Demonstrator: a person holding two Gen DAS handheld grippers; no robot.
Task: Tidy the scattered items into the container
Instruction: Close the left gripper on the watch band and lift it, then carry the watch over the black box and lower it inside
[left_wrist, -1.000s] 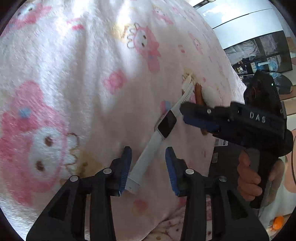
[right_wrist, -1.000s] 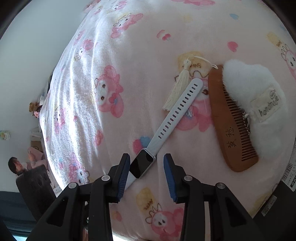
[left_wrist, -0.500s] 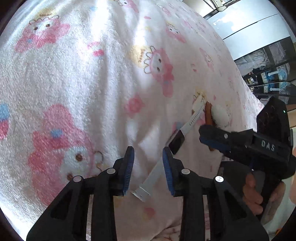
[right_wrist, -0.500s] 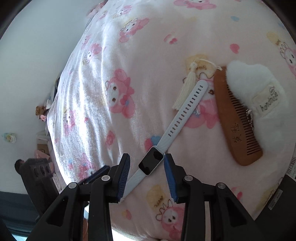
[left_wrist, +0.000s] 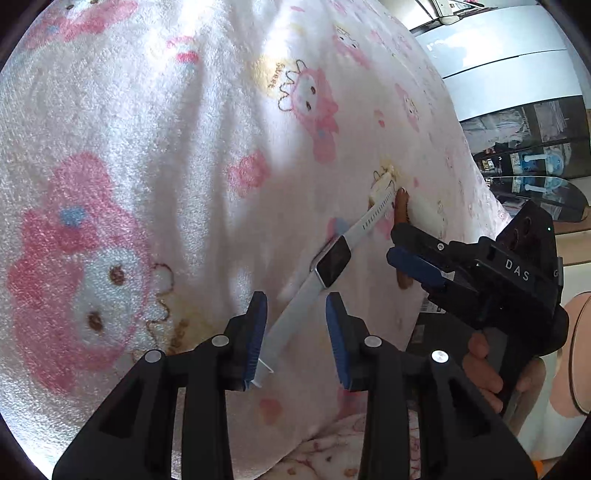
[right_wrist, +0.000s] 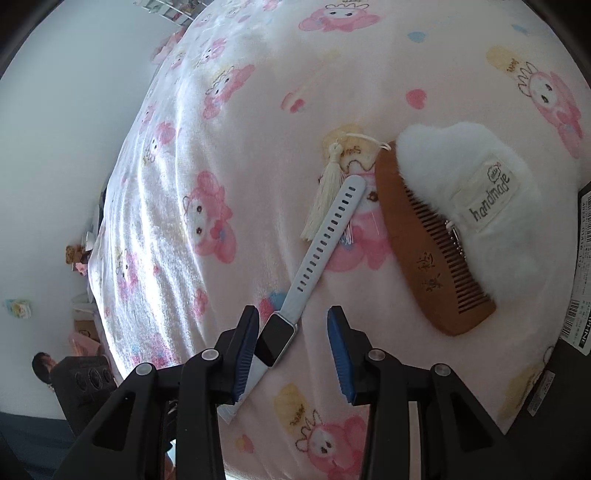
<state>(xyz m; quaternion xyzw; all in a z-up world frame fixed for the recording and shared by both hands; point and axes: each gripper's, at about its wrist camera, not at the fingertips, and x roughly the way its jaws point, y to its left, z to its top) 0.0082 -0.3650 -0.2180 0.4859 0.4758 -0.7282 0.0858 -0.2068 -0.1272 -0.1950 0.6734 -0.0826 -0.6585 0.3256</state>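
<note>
1. Smartwatch (right_wrist: 314, 258) – pale strap, dark face – lies diagonally on the pink cartoon-print blanket (right_wrist: 221, 147); its lower strap end sits between the left gripper (left_wrist: 295, 339) jaws, which are opening with no pad pressing it.
2. The right gripper (right_wrist: 291, 350) straddles the watch face, jaws parted, nothing clamped.
3. Beside the strap's far end lies a cream tassel (right_wrist: 321, 195), then a wooden comb (right_wrist: 424, 258) partly under a white fluffy pouch (right_wrist: 472, 192) – labelled "handmade".
</note>
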